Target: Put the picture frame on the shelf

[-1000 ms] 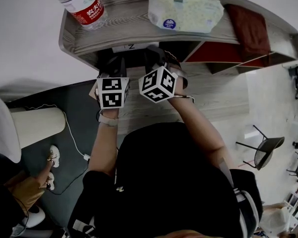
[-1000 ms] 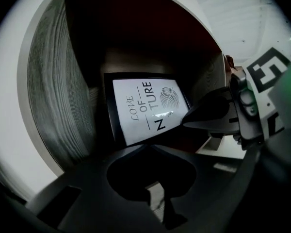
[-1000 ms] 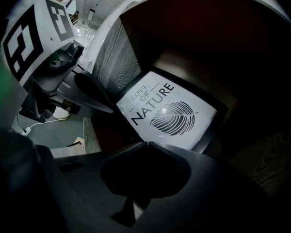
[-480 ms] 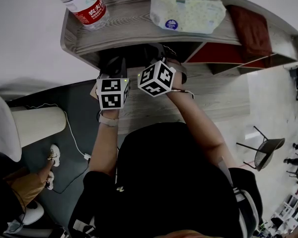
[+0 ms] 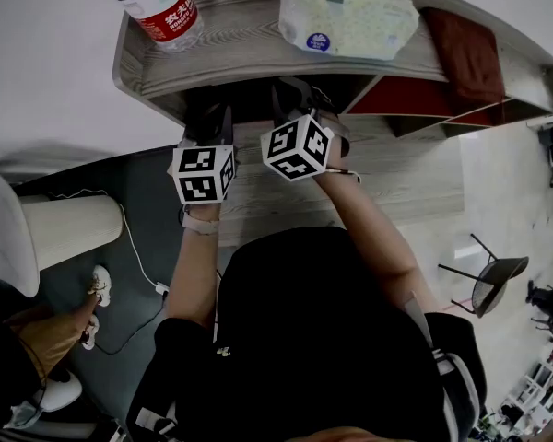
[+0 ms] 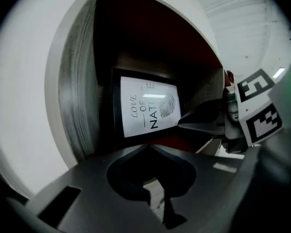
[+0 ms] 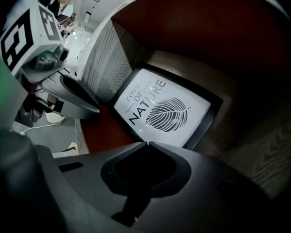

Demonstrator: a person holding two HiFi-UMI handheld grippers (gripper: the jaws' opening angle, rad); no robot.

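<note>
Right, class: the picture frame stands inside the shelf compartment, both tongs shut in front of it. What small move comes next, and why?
Probably draw the left tongs and right tongs straight back out: both are shut on nothing, and the picture frame already stands in the shelf compartment.
</note>
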